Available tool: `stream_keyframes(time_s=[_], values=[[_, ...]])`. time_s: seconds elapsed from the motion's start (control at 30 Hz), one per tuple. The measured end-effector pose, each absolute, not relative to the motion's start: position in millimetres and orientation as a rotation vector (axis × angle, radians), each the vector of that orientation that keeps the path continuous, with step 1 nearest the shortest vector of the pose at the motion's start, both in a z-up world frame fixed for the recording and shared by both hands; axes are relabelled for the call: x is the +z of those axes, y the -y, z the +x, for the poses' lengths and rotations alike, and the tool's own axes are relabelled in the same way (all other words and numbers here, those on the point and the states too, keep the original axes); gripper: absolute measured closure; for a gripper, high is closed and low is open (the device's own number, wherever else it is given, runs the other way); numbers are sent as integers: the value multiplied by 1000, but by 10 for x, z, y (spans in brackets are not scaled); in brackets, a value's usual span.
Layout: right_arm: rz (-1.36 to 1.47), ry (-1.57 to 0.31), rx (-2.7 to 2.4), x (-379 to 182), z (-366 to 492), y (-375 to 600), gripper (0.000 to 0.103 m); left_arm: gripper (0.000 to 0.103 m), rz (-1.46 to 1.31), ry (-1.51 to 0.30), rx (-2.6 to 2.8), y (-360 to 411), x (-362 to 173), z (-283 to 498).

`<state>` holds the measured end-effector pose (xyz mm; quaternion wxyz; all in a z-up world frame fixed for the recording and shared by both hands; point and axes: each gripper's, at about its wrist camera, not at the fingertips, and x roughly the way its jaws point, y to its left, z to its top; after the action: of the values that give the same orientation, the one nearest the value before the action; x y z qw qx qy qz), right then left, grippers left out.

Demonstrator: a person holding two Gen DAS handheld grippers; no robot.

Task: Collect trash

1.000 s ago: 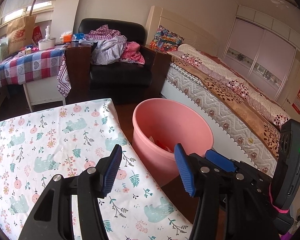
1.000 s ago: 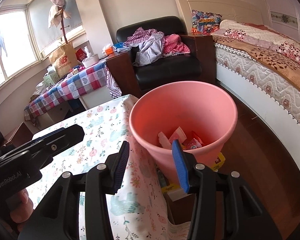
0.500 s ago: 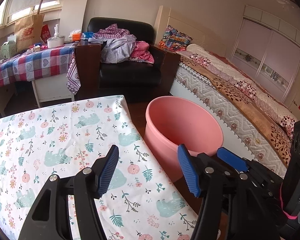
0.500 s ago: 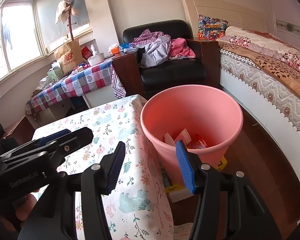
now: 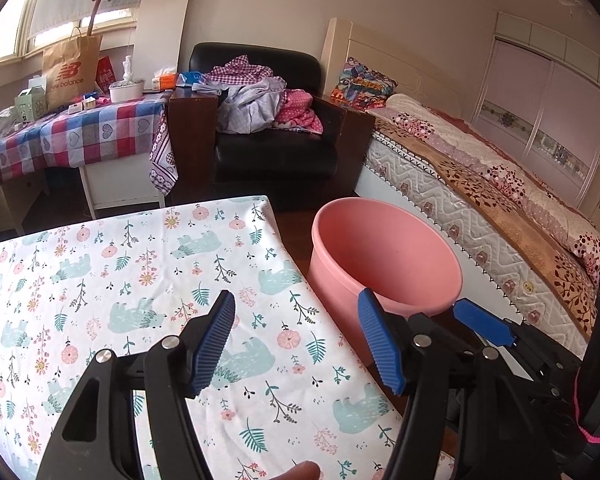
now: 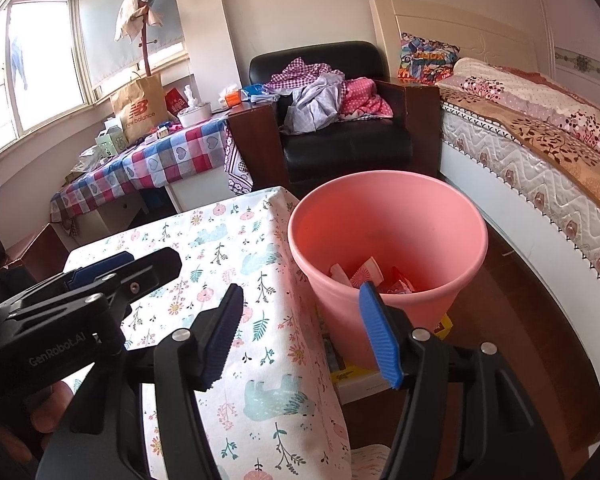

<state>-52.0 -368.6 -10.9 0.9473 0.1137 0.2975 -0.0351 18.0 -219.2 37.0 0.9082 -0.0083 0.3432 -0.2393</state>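
A pink plastic bin (image 5: 384, 256) stands on the floor at the right edge of a table with a floral, bear-print cloth (image 5: 112, 264). In the right wrist view the bin (image 6: 388, 216) holds several pieces of crumpled trash (image 6: 366, 276) at its bottom. My left gripper (image 5: 296, 340) is open and empty above the table's right part. My right gripper (image 6: 300, 332) is open and empty, hanging over the table edge in front of the bin. The right gripper shows in the left wrist view (image 5: 484, 324) and the left gripper in the right wrist view (image 6: 112, 276).
A black armchair (image 5: 268, 136) piled with clothes stands behind the table. A bed (image 5: 480, 184) runs along the right. A side table with a checked cloth (image 5: 72, 140) holds a paper bag and small items. Boxes lie on the floor under the bin (image 6: 364, 376).
Both grippers have drawn back and up from the bin, staying open and empty. The bin looks smaller and lower in both views and more of the table shows.
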Motion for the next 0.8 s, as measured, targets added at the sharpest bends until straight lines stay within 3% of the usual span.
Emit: stream_keyframes(time_s=[0.6,0.8], values=[[226,-613,-91,-128,-496,3732,42,42,13,-672,-482,2192,413,127],[214,-613,-103,-121,-488,3723,38,43,11,-673,-479,2185,397,129]])
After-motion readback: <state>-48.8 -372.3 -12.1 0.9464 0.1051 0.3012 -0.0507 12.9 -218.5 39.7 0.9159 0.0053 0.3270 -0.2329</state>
